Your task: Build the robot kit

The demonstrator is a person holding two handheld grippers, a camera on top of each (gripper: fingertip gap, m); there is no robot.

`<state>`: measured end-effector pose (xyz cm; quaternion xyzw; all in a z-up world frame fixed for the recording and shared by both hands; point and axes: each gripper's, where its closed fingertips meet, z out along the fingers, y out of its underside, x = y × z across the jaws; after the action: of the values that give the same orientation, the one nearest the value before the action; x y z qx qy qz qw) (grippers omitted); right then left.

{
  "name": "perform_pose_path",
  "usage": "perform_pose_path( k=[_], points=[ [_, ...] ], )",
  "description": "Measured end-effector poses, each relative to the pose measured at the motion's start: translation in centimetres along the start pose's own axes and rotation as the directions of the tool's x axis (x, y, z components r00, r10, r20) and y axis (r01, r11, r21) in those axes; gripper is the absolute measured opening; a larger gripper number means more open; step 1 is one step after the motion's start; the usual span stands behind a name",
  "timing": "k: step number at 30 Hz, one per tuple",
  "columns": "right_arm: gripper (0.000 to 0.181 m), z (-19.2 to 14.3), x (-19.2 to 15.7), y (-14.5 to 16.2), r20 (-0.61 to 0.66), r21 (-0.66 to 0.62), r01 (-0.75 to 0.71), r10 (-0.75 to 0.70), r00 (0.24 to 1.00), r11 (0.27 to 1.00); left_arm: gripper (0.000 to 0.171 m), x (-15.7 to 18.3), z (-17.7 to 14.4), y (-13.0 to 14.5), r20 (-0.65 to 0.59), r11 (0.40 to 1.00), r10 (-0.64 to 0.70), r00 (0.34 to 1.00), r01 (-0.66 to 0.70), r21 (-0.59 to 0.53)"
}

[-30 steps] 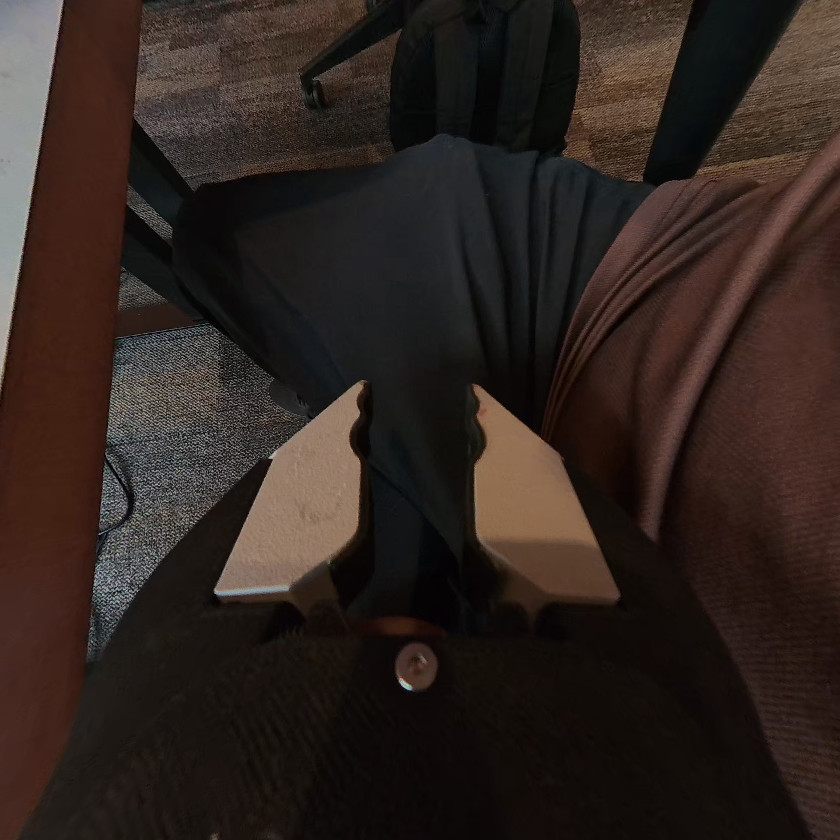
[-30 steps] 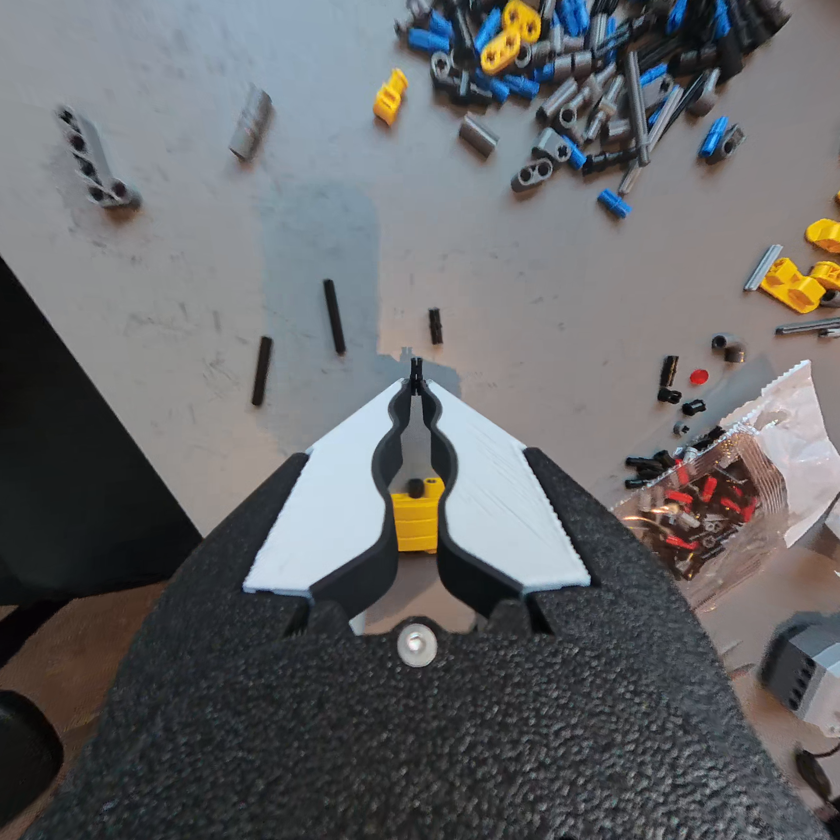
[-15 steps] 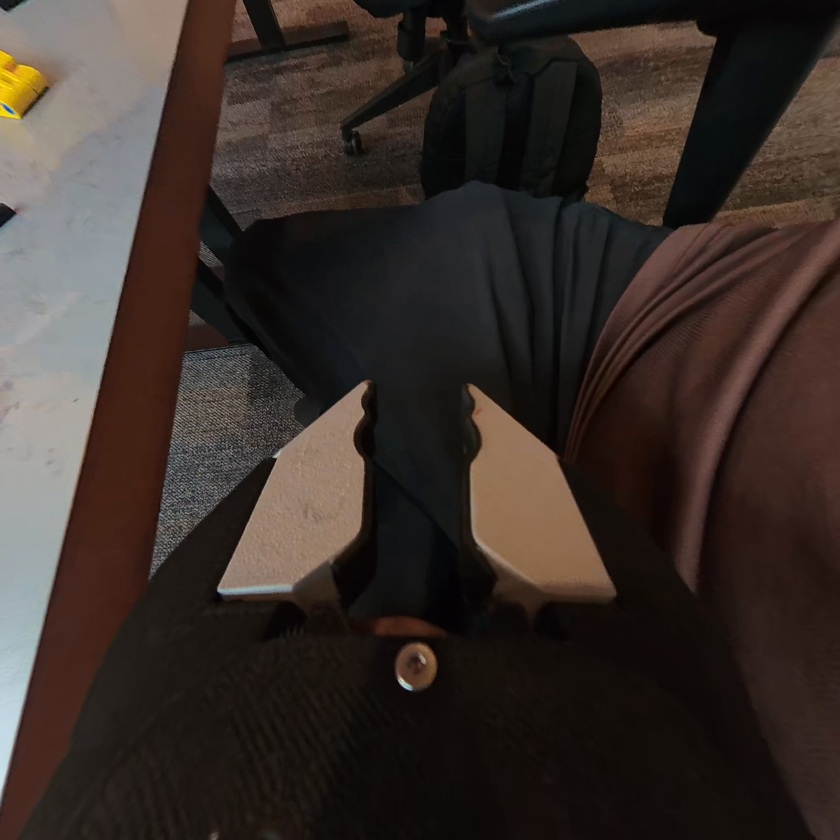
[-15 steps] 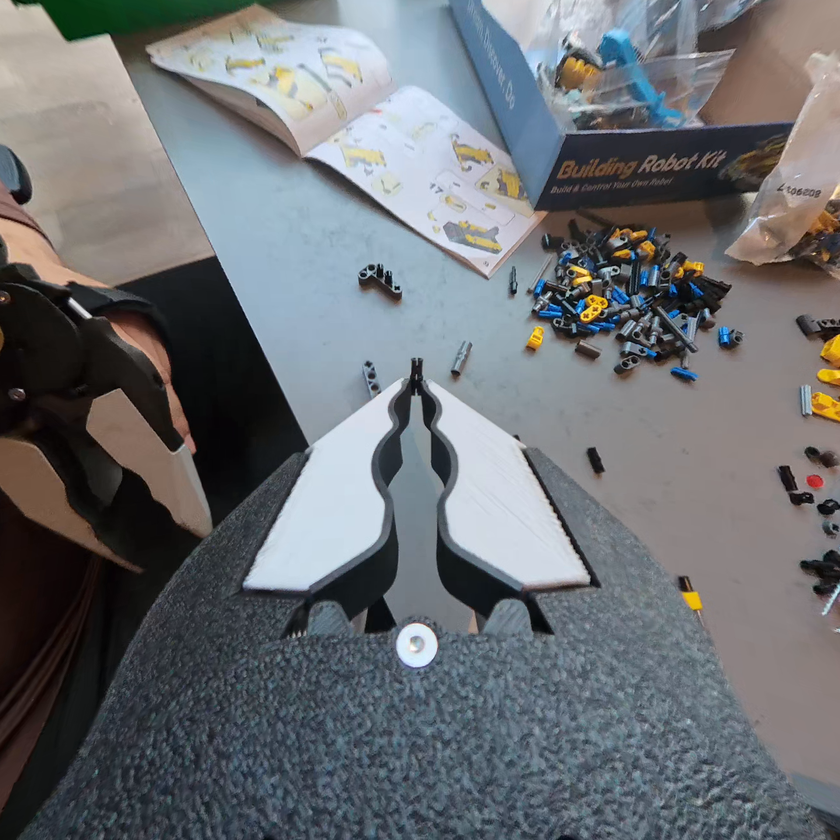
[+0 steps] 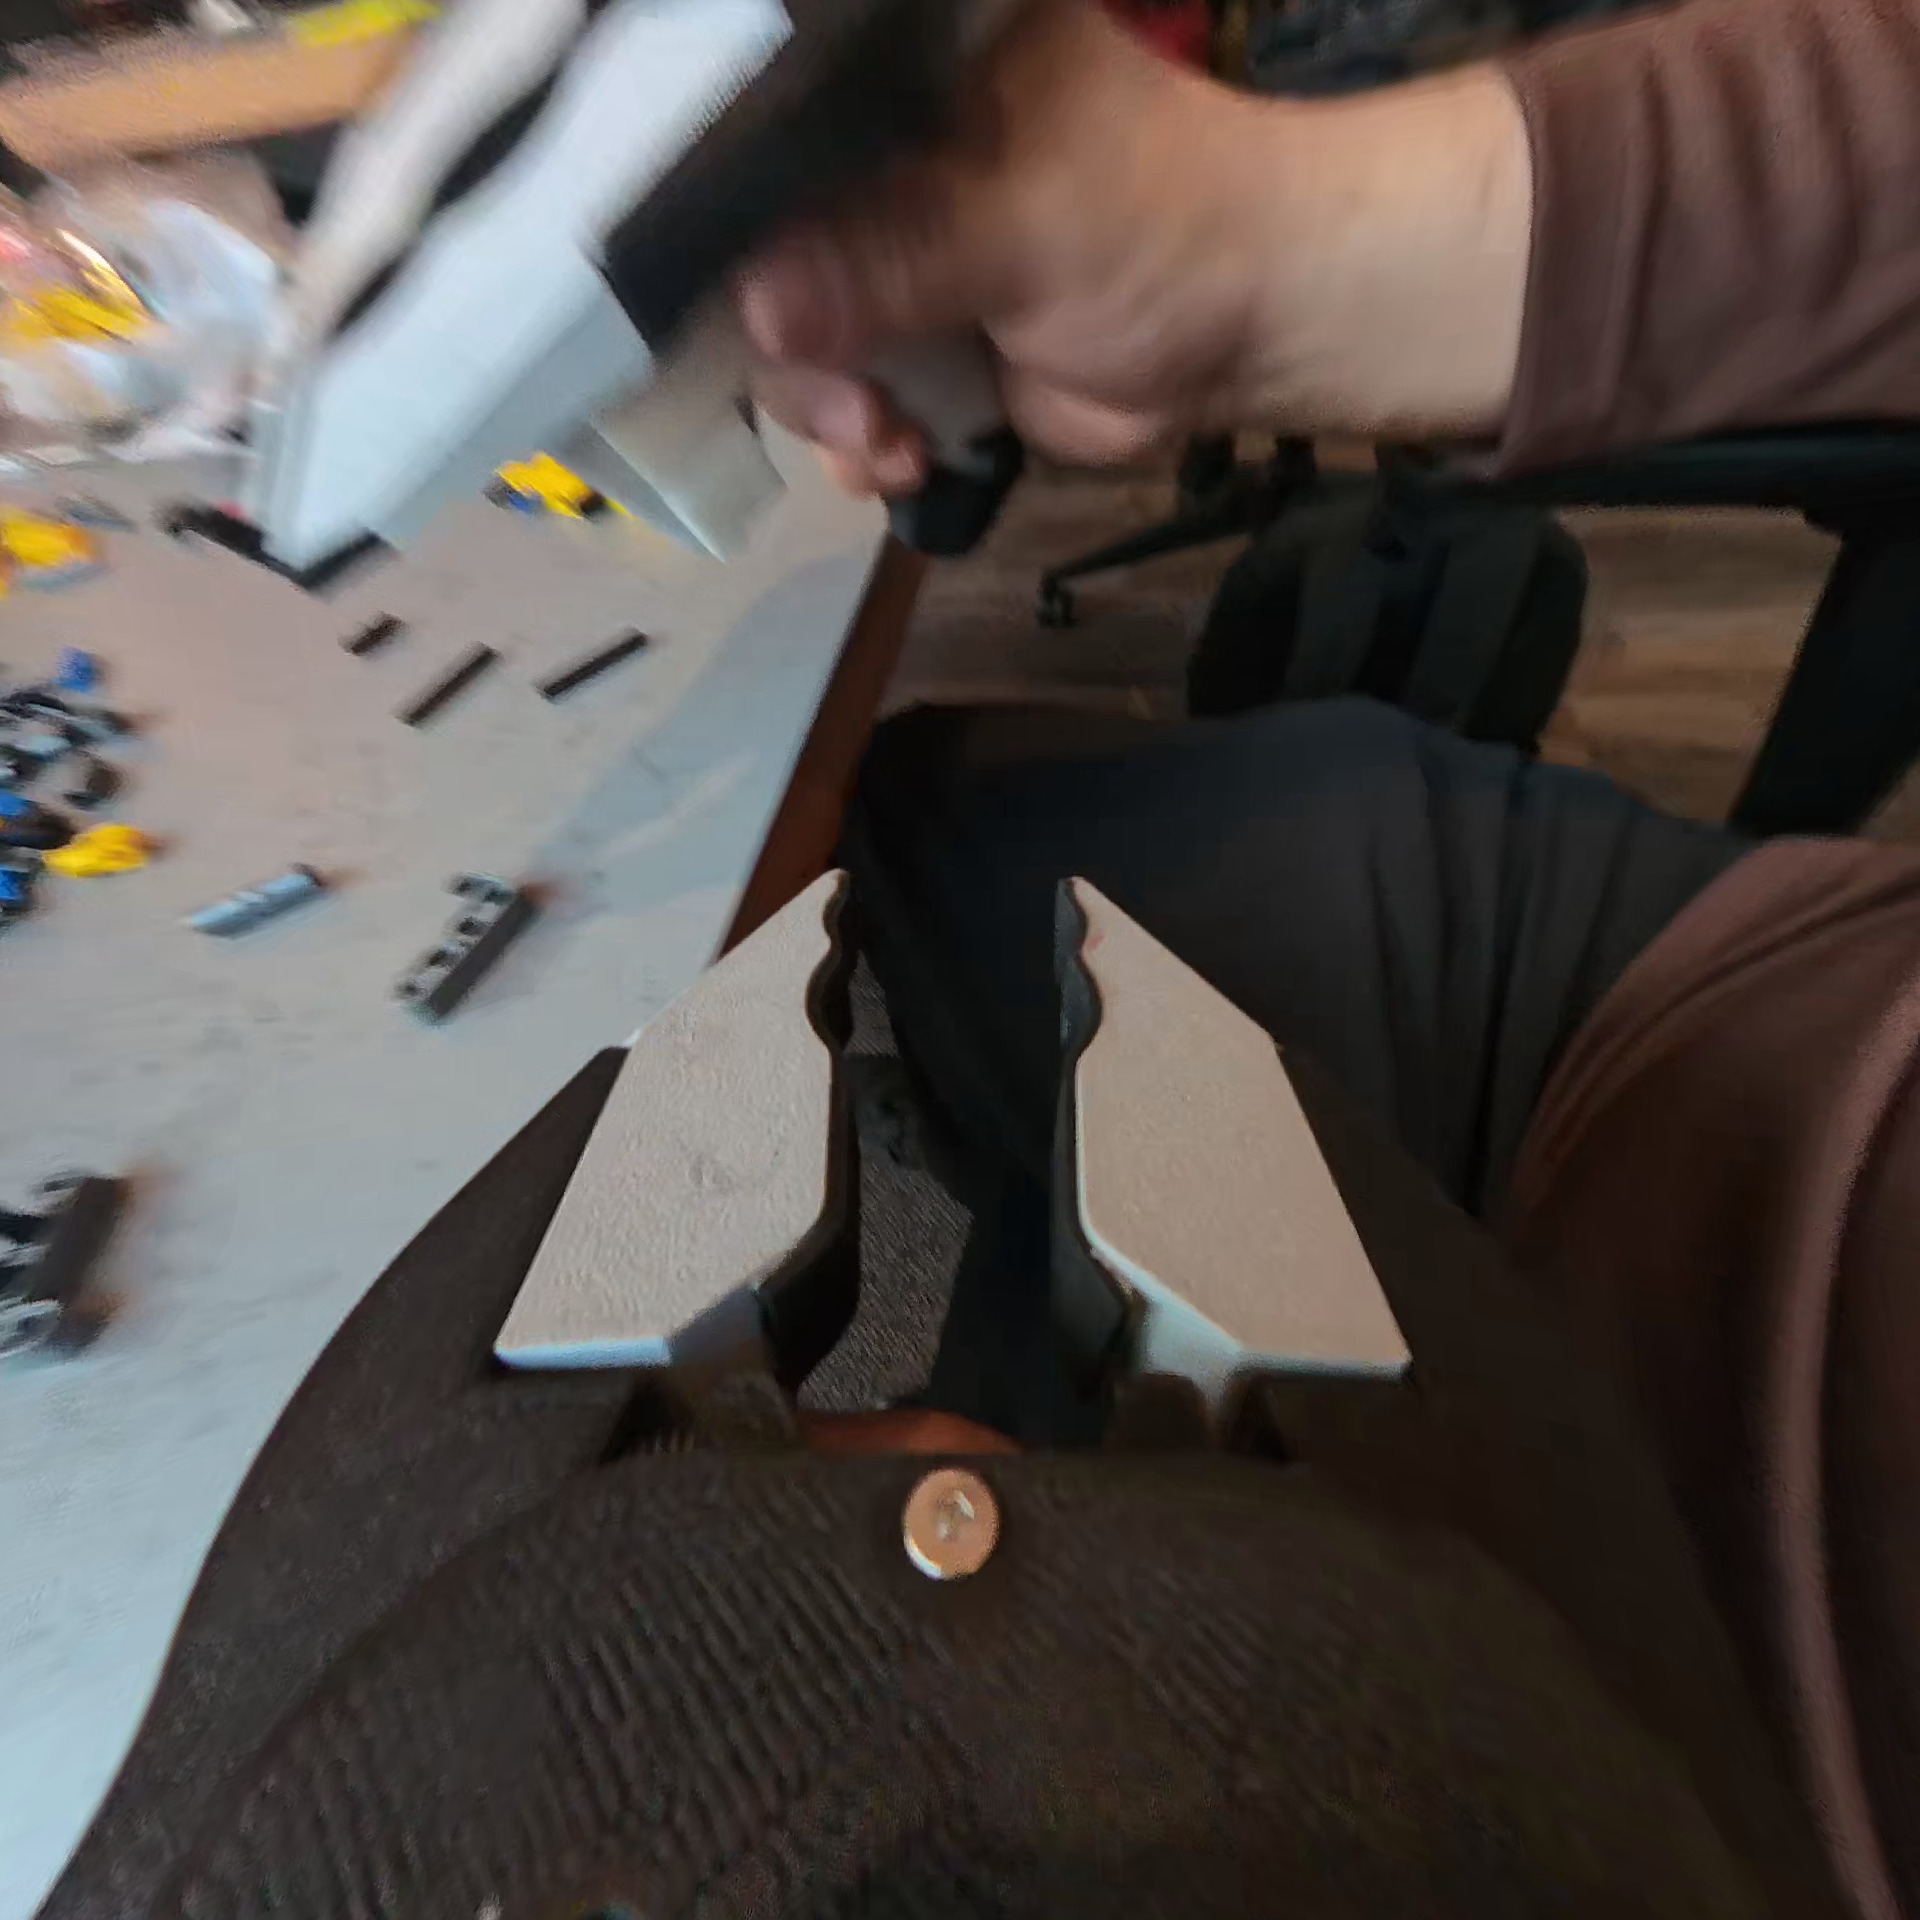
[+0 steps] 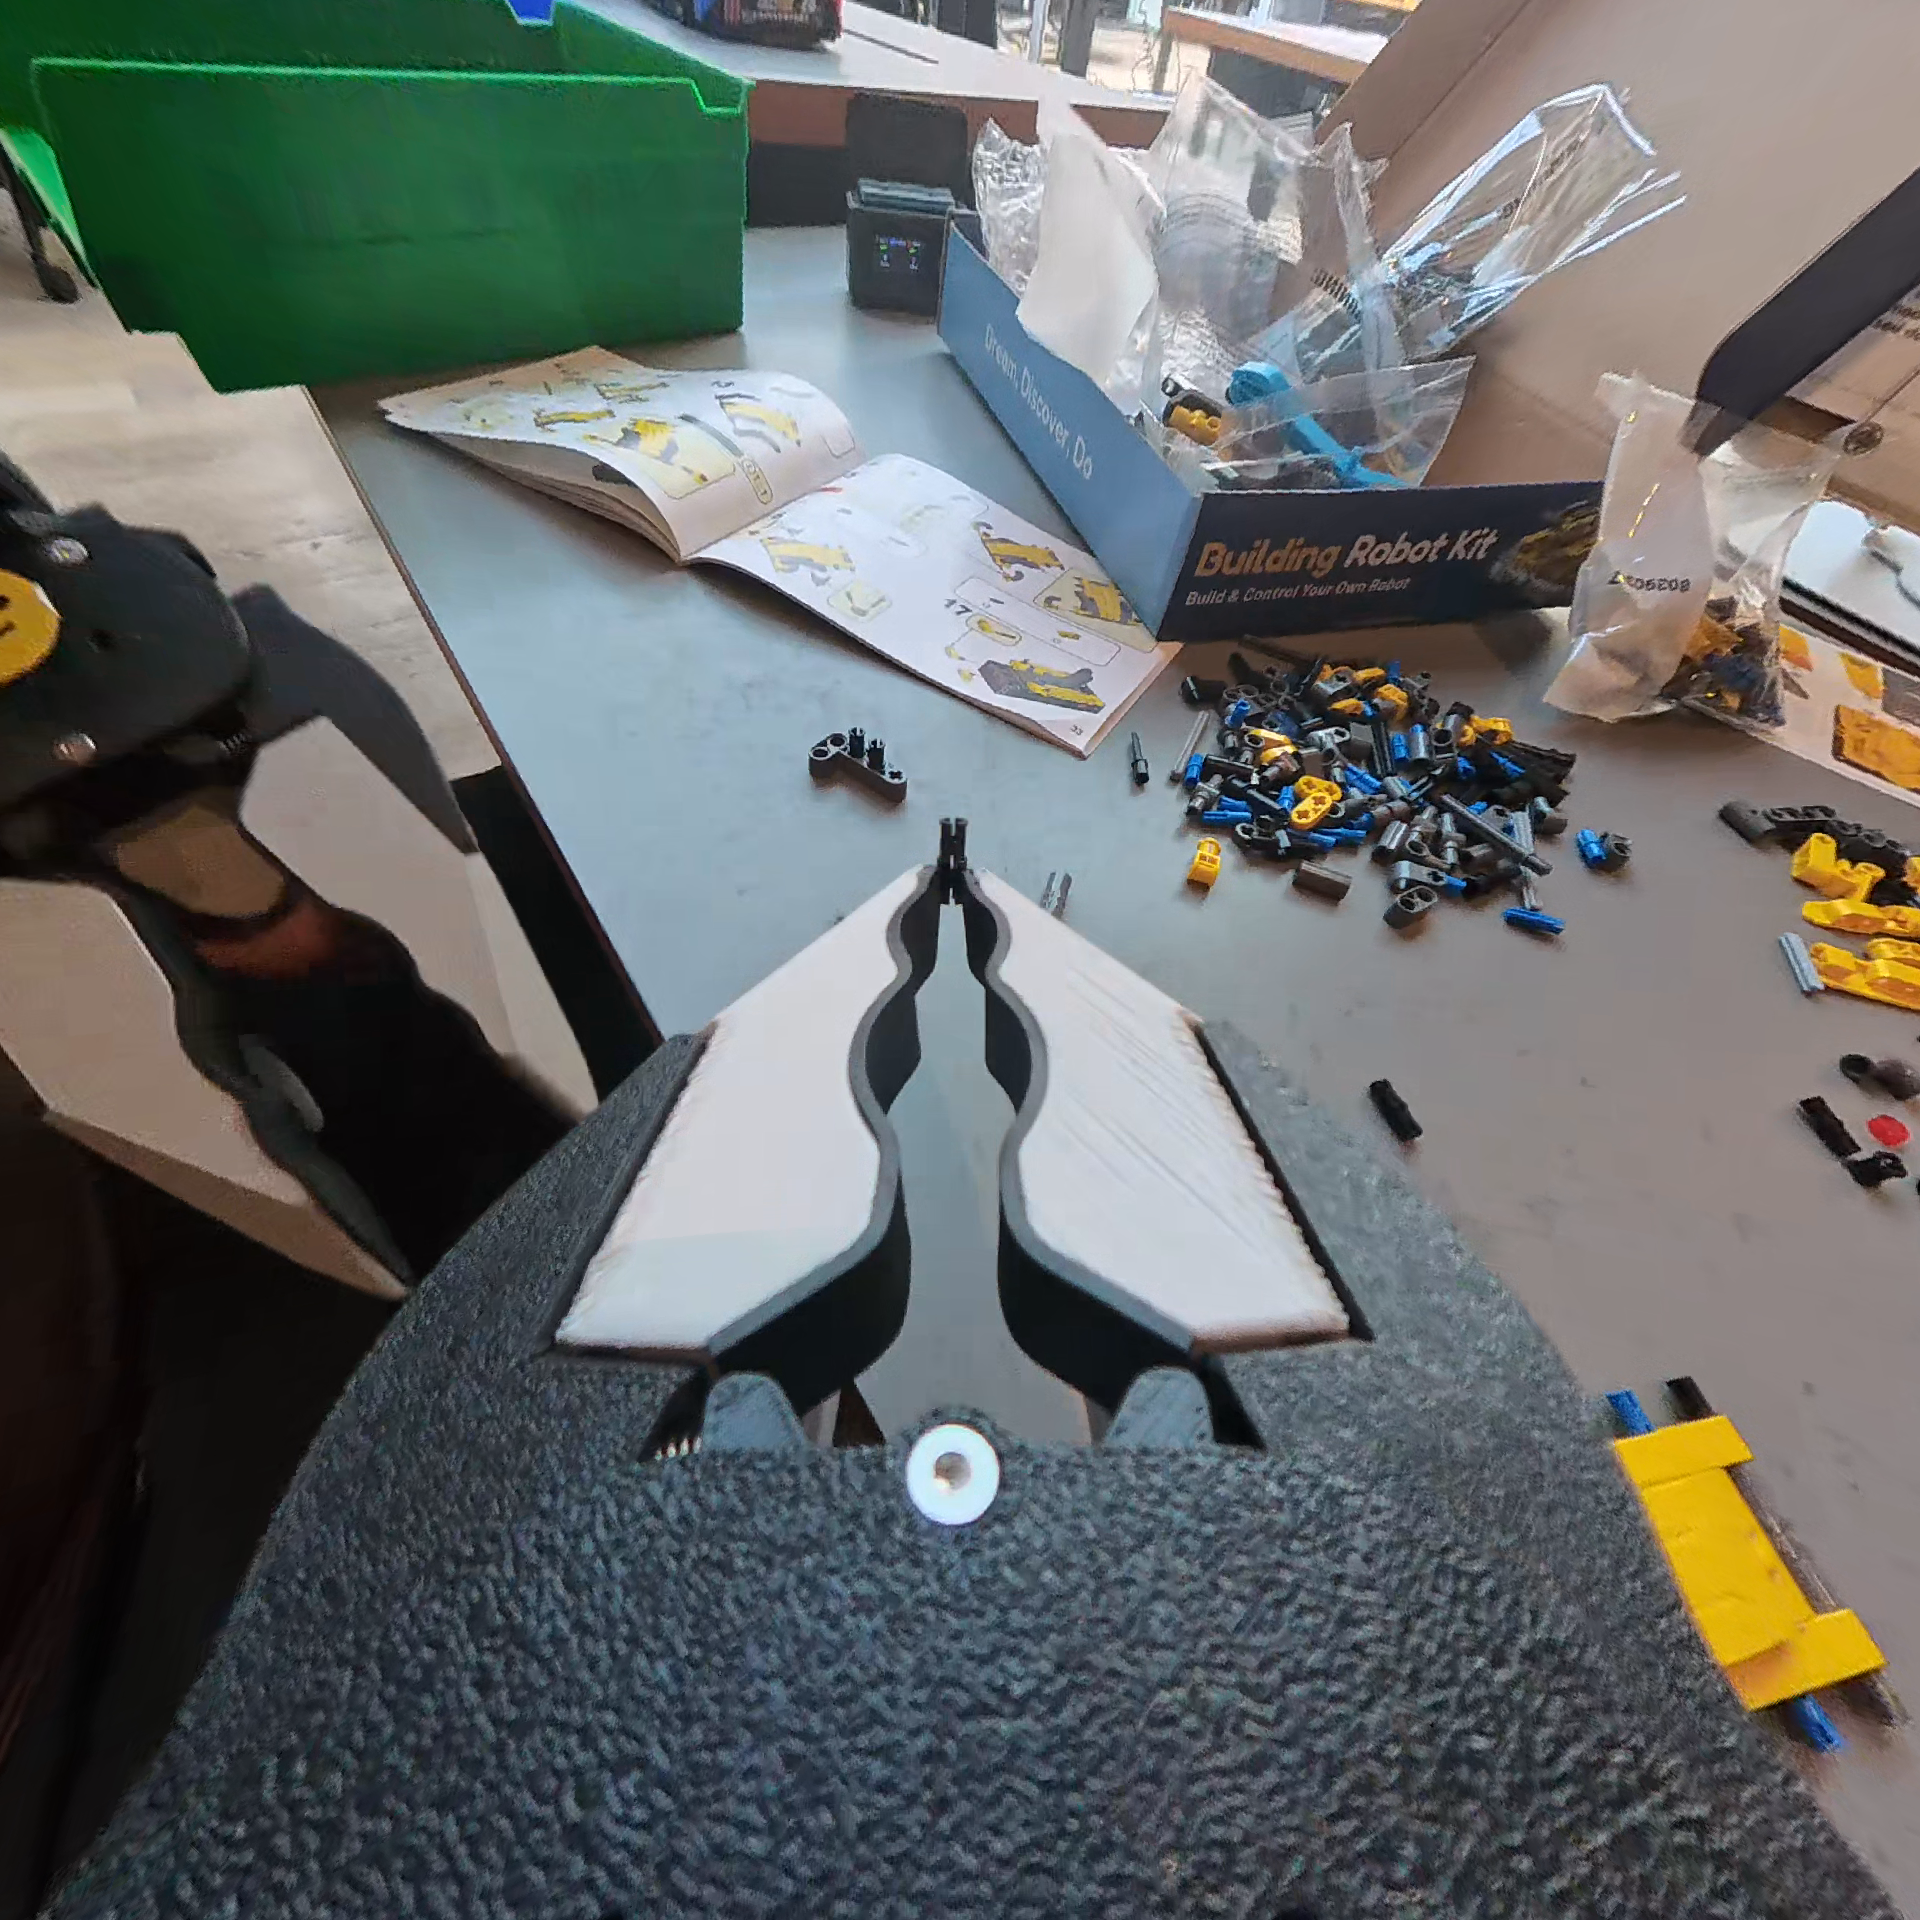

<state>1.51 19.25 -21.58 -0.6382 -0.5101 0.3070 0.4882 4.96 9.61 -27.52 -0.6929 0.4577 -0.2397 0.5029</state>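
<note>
right now, right gripper (image 6: 952,878) pinched shut on a small black pin (image 6: 952,840), tip poking out past the fingertips, held above the grey table (image 6: 665,727) with the loose black bracket (image 6: 858,756) just beyond at 12 o'clock. left gripper (image 5: 951,914) parted to a moderate gap, empty, hanging off the table edge (image 5: 831,790) over a dark trouser leg (image 5: 1299,883), nearest to that edge at 10 o'clock. seen from the left wrist, heavily blurred.

risk, as a judgement: thin grip on so little pin, so a knock against the other gripper or a slight slackening could let it slip and roll off the near edge to the floor.

room: bare tabletop from 11 to 1 o'clock ahead of the right gripper; parts pile (image 6: 1382,800) and blue kit box (image 6: 1174,499) crowding 1 to 3 o'clock; open booklet (image 6: 790,499) at 12 o'clock; yellow piece (image 6: 1735,1569) close at 4 o'clock.
</note>
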Motion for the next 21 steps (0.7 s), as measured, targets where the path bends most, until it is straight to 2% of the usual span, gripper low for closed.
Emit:
perform_pose_path(
  k=[3, 7, 11, 17, 19, 21],
  points=[
    [0.003, 0.2, 0.1, 0.0, -0.009, 0.008, -0.003, 0.003, 1.000, 1.000, 0.034, -2.1, -1.5, -1.8, 0.099, 0.995, -0.004, 0.995, -0.006, 0.099],
    [0.003, 0.5, 0.5, 0.1, -0.031, 0.013, 0.009, -0.008, 0.999, 1.000, 0.035, -4.1, -2.7, -2.6, 0.165, 0.987, -0.051, 0.985, 0.024, 0.162],
    [0.003, 0.7, 0.7, 0.1, -0.053, 0.007, 0.039, -0.039, 0.998, 0.999, 0.033, -4.7, -3.0, -2.5, 0.170, 0.985, -0.079, 0.982, 0.050, 0.168],
    [0.003, 1.2, 0.0, 0.8, -0.072, -0.061, 0.175, -0.179, 0.981, 0.983, 0.028, -6.2, -3.5, -2.1, 0.225, 0.988, -0.082, 0.971, 0.051, 0.142],
    [0.003, 1.4, -0.7, 1.0, -0.042, -0.071, 0.192, -0.195, 0.980, 0.979, 0.028, -6.9, -3.8, -2.1, 0.255, 0.994, -0.021, 0.967, -0.007, 0.107],
    [0.003, 1.5, -1.2, 1.0, -0.021, -0.064, 0.178, -0.180, 0.984, 0.982, 0.027, -7.6, -4.5, -2.8, 0.299, 0.990, 0.094, 0.950, -0.121, 0.073]
  ],
)
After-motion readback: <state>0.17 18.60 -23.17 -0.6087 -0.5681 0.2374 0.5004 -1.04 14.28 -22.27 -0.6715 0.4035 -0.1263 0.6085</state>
